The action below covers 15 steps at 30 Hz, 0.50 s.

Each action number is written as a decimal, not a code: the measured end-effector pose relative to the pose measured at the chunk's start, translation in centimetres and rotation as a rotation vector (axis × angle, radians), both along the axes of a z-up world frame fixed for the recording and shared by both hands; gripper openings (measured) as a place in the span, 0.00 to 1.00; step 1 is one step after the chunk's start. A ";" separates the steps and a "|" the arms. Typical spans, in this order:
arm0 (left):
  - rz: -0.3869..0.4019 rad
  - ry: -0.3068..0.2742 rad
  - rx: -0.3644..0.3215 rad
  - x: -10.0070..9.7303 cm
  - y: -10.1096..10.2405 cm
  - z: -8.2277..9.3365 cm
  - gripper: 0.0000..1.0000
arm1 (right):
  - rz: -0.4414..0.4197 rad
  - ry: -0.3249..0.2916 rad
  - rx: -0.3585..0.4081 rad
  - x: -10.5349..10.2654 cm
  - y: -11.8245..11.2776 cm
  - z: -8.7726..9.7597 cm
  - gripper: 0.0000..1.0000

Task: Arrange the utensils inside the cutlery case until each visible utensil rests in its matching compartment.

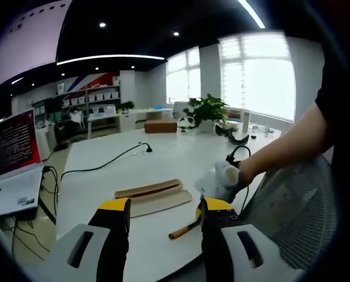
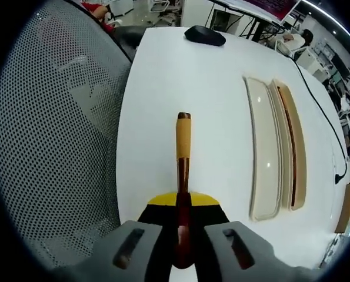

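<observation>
Utensil (image 2: 183, 170) clamped in right tool (image 2: 183, 202) | laptop (image 1: 13, 167) in left gripper view

Your right gripper (image 2: 183, 205) is clamped on a wooden-handled utensil (image 2: 183, 154), handle pointing away over the white table (image 2: 180, 70). The cutlery case (image 2: 276, 147) lies to its right, apart. A mesh chair back (image 2: 57, 129) stands left; a black mouse (image 2: 205, 35) sits far.

White table (image 2: 163, 88), beige cutlery case (image 2: 266, 147), yellow-handled dark utensil (image 2: 183, 153), yellow-tipped black claw (image 2: 182, 202)
</observation>
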<state>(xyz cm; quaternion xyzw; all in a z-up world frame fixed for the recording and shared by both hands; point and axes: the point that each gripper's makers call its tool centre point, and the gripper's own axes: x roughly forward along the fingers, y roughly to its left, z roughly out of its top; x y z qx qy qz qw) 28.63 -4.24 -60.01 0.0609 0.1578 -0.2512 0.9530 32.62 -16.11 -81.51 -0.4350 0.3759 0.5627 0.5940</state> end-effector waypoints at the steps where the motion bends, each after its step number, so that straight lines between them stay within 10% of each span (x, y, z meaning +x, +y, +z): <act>1: -0.001 -0.001 0.000 0.0 0.0 0.0 0.49 | 0.000 -0.001 0.001 0.1 0.0 0.1 0.01; 15: -0.014 -0.004 0.001 -0.4 -0.2 -0.1 0.49 | -0.047 -0.055 0.023 1.9 -0.5 2.3 0.01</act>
